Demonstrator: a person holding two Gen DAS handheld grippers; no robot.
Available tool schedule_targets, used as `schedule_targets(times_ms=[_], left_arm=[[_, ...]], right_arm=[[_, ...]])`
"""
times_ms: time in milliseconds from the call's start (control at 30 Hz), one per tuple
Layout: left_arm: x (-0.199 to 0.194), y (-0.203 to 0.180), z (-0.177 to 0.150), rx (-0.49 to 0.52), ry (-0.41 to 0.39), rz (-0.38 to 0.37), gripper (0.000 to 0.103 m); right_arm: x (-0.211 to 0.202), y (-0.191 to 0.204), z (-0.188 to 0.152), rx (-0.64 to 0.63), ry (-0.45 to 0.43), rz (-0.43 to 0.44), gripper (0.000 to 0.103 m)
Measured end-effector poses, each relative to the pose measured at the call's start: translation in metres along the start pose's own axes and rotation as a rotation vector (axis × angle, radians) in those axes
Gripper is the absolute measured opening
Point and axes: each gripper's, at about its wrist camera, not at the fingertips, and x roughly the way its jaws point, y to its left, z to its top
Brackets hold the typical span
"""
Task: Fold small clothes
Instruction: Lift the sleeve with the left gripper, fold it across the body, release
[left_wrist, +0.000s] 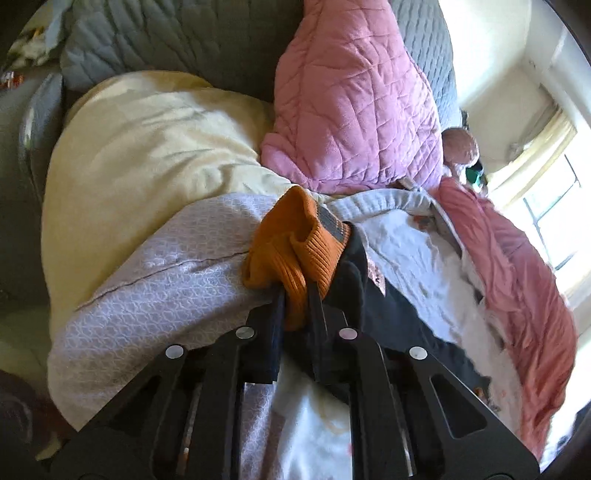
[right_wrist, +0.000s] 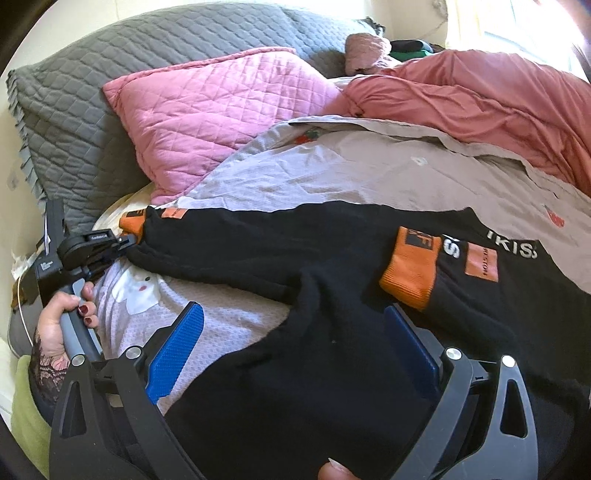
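One black sweater (right_wrist: 295, 350), orange ribbed cuffs (left_wrist: 291, 247), spread flat, sleeve outstretched

Black linkage arms, blue ribbed pads (right_wrist: 176, 350), red-painted nails, black lace sleeve (right_wrist: 46, 373).

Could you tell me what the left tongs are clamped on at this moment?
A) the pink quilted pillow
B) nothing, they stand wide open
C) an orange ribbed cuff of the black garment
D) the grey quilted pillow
C: in the left wrist view the left tongs are shut on the orange ribbed cuff of the black garment, while the right tongs stand open over its black cloth.
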Motion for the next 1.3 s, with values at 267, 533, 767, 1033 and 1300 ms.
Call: schedule_targets(times_ms=[267,533,767,1033,1300], left_arm=[[-0.014,-0.010,-0.001,0.017,-0.038,-0.057,0.003],[-0.053,-0.077,-0.010,0.200,-0.082,-0.211,0.002],[-0.062,-0.144,-0.053,0.341,0.014,-0.362,0.002],[-0.064,-0.212,-0.131,0.571,0.158,-0.475,0.002],[-0.031,-0.242,-0.219,0.841,0.333,-0.395,0.002]], right_arm=[[-0.010,-0.012,-0.005,0.038,-0.011,-0.008,0.097],[-0.031,-0.048,-0.008,0.113,-0.041,-0.049,0.097],[-0.059,-0.101,-0.019,0.209,-0.071,-0.137,0.097],[-0.089,-0.162,-0.041,0.316,-0.085,-0.237,0.097],[-0.100,-0.185,-0.060,0.387,-0.080,-0.245,0.097]])
